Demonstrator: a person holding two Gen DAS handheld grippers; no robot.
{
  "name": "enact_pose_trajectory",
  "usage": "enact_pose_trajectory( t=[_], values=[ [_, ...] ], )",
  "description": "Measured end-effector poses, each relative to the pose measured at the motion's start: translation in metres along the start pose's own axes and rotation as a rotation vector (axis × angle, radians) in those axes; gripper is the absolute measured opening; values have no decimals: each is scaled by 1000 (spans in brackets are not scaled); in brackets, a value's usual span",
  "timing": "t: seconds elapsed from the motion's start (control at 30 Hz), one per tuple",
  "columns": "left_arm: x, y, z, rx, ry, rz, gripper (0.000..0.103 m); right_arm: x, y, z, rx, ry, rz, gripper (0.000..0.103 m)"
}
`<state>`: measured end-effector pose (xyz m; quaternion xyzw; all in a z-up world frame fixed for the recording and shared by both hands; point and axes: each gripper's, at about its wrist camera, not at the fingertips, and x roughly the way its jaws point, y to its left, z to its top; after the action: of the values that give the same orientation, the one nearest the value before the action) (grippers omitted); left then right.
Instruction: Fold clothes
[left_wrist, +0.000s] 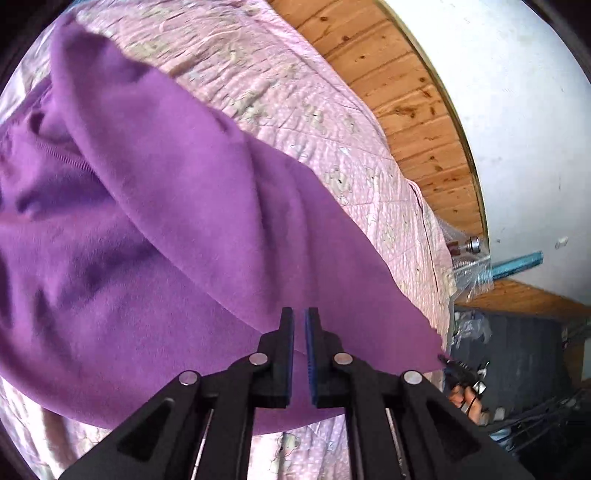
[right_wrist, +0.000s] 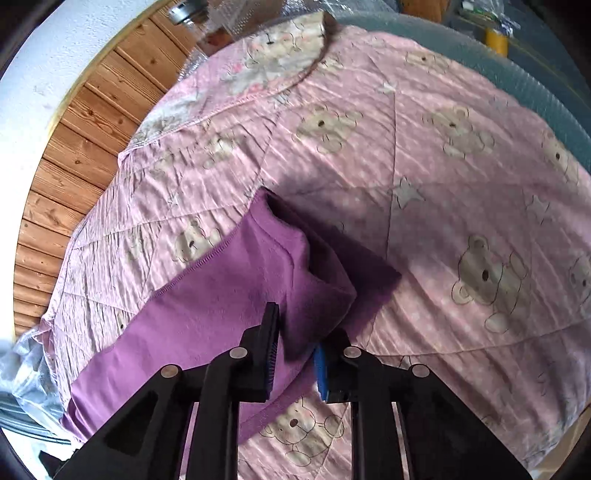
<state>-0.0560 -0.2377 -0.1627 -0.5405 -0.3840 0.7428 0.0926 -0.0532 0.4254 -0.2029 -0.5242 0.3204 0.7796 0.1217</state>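
A purple fleece garment lies partly lifted over a pink bear-print quilt. My left gripper has its fingers nearly together, with purple fabric in the thin gap near the garment's lower edge. The garment stretches right to a corner at my right gripper, which a hand holds. In the right wrist view, a bunched fold of the purple garment runs between the fingers of my right gripper. That fold hides the tip of the right finger.
The quilt covers a bed with a teal padded edge. A wood-panelled wall and a white wall run along the far side. Clear plastic wrapping and clutter sit past the bed's end, and more plastic lies at the left.
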Motion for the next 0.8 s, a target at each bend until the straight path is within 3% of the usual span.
enact_pose_trajectory(
  t=[0.03, 0.07, 0.23, 0.43, 0.47, 0.5, 0.53, 0.67, 0.8],
  values=[
    [4, 7, 0, -44, -3, 21, 45, 2, -2, -2, -4, 2, 5, 19],
    [7, 14, -2, -88, -13, 27, 48, 4, -1, -3, -17, 8, 13, 20],
    [18, 31, -9, -194, -63, 32, 54, 10, 3, -7, -56, 22, -21, 25],
    [50, 19, 15, -160, -111, 2, 54, 19, -2, -5, -54, 30, -23, 26],
    [48, 19, 18, -157, -131, -13, 47, 20, 0, -3, -62, 33, -21, 25],
    [44, 16, 21, -141, -149, -13, 13, 19, 2, 0, -72, 35, -15, 15],
    [37, 10, 22, -113, -170, -9, 3, 17, 4, 2, -82, 27, -11, 10],
    [-20, -22, 3, -29, -220, -88, 3, -4, 4, 12, -69, -2, 27, 7],
    [-30, -11, -30, -21, -144, 1, 3, 4, 6, 17, -78, 19, 17, 5]
  ],
)
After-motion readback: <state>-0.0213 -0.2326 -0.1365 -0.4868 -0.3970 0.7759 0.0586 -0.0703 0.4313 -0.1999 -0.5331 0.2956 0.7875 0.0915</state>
